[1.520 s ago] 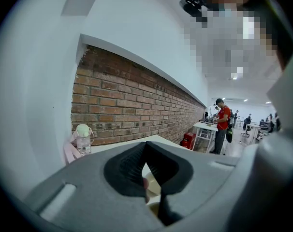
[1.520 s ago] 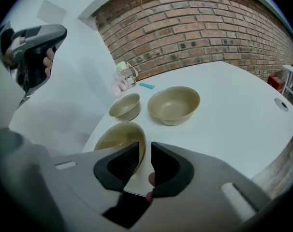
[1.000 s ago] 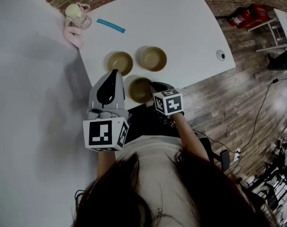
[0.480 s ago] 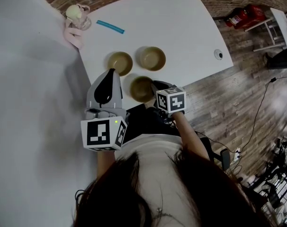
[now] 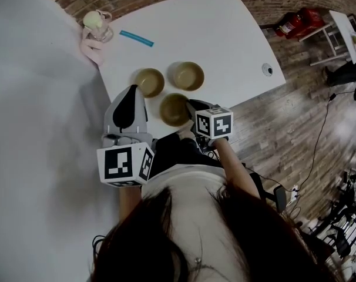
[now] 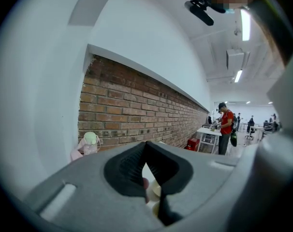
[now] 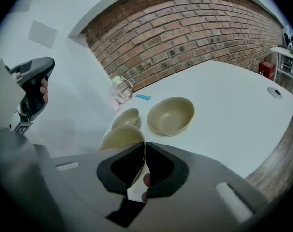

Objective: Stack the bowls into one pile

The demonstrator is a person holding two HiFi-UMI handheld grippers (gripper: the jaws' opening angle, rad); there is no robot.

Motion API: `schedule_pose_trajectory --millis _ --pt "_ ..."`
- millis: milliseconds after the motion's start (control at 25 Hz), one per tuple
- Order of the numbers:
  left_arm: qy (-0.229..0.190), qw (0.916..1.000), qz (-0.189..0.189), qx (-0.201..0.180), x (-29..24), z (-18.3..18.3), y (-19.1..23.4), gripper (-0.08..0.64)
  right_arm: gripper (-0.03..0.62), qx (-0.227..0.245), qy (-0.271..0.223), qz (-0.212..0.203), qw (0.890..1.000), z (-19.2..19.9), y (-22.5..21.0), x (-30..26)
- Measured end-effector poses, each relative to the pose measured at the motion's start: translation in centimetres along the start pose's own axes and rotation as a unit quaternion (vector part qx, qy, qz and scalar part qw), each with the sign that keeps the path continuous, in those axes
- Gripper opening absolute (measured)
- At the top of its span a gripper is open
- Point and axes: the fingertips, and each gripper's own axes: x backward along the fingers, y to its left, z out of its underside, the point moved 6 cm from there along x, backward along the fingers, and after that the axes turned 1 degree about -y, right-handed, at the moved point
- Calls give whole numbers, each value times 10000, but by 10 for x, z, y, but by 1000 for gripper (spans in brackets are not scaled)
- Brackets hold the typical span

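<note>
Status: no pile yet. Three tan bowls sit separately on the white table [image 5: 237, 34].

In the head view, the near bowl [image 5: 173, 110] is at 6 o'clock of the cluster, the left bowl [image 5: 150, 82] at 11 o'clock and the right bowl [image 5: 187, 75] at 1 o'clock. The two far bowls stand upright and empty, just beside each other and not nested.

Right gripper [image 7: 143, 146]: its fingers [image 7: 163, 166] are clenched on the near bowl's rim at the 3 o'clock edge. The right gripper view shows that bowl tilted. We cannot tell whether its base is clear of the table.

Left gripper [image 6: 146, 144]: its fingers [image 6: 122, 168] are pressed together with nothing between them. It is held raised at 9 o'clock of the cluster, aimed toward the brick wall [image 6: 137, 110] and off the bowls.

Our judgement is that the first pick is in hand and neither of the two placements is done. The near bowl has to go into a far bowl, and the last bowl then has to be merged. The right bowl looks widest, so it is the likely base.

Off-task: the bottle [image 5: 96, 23] and blue strip [image 5: 137, 38] lie toward 11 o'clock on the table, well apart from the bowls.
</note>
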Motion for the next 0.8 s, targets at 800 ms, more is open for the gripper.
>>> schedule_pose_trajectory --millis 800 --pt "-146 9999 -57 64 -13 -12 31 0 25 -42 -255 -212 9994 -36 18 -13"
